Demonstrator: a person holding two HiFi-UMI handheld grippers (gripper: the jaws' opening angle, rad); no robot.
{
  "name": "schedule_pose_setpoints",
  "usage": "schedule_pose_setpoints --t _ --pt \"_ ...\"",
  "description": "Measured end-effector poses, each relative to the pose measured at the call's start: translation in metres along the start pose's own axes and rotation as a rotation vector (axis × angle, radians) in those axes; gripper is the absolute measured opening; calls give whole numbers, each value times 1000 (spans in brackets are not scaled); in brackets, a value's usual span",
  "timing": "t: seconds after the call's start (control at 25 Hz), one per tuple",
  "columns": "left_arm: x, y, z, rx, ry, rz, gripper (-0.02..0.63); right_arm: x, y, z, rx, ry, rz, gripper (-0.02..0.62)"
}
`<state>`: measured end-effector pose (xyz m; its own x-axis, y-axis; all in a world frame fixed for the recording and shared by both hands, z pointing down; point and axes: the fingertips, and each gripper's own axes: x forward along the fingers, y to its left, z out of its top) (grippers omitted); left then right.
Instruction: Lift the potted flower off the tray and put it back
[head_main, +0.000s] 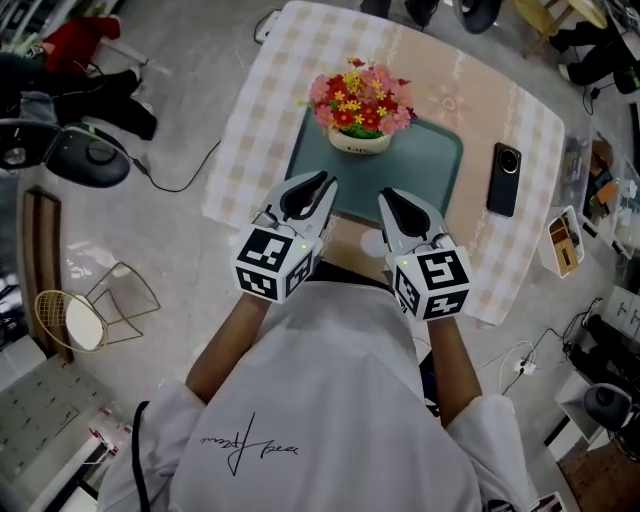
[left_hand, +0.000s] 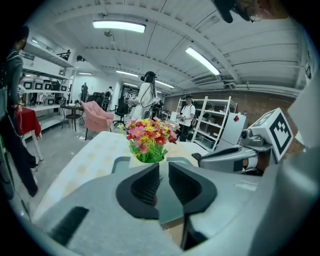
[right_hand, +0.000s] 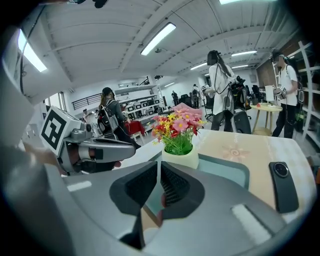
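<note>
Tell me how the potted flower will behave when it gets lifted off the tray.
The potted flower probably tips easily: the bouquet spreads wider than its low cream pot. It likely feels light, since the blooms look artificial. The pot's smooth rounded wall may slip, so grip it evenly from both sides.

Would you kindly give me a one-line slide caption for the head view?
Left gripper and right gripper, both slightly open and empty, point at the potted flower on its tray, phone alongside.
</note>
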<state>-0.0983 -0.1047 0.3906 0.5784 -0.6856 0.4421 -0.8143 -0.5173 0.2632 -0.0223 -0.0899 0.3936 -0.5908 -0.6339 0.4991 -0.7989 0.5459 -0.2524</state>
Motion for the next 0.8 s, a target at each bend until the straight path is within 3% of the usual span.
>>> schedule_pose_setpoints --t 0.8 --pt "38 30 -10 -33 67 1 104 44 -27 -9 19 76 0 59"
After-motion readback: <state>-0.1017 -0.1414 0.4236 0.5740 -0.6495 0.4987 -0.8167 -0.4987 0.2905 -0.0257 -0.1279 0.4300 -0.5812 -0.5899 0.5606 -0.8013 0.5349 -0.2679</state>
